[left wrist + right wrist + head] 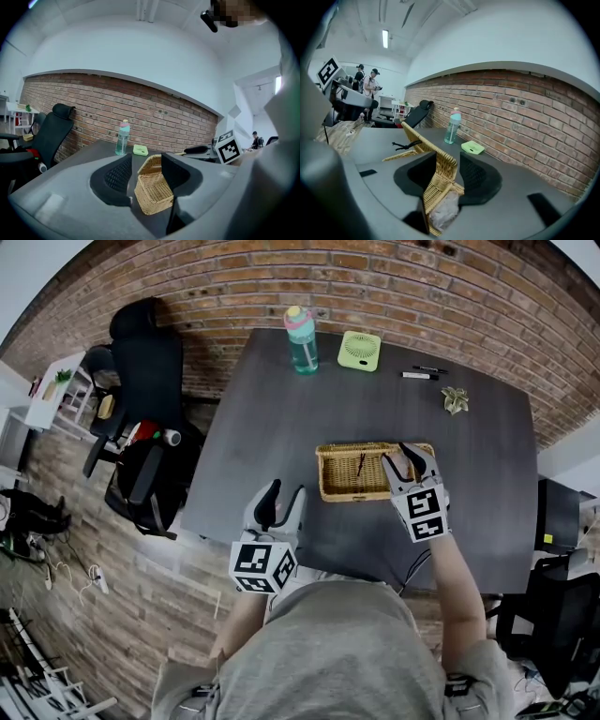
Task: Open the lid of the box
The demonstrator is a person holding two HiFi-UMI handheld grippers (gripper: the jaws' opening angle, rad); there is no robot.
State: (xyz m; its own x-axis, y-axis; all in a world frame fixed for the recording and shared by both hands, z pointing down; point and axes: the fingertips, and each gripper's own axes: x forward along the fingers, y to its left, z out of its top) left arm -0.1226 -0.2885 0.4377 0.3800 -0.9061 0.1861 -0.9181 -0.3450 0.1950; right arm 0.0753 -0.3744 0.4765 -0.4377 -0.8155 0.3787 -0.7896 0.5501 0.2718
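Observation:
A woven wicker box (354,482) stands on the dark table (262,427), a little in front of its middle. My right gripper (401,463) is at the box's right end. In the right gripper view the box's hinged lid (426,143) stands tilted up between the jaws of my right gripper (446,171), which is shut on the lid's edge. A crumpled clear wrapper (443,211) lies in the box below. My left gripper (279,498) hovers near the table's front edge, left of the box, open and holding nothing. The box (152,190) shows beyond its jaws.
At the table's back stand a teal bottle (301,339) with a pink cap and a flat green gadget (359,350). Pens (420,373) and a small folded ornament (456,400) lie at the back right. Black office chairs (141,390) stand left of the table, by the brick wall.

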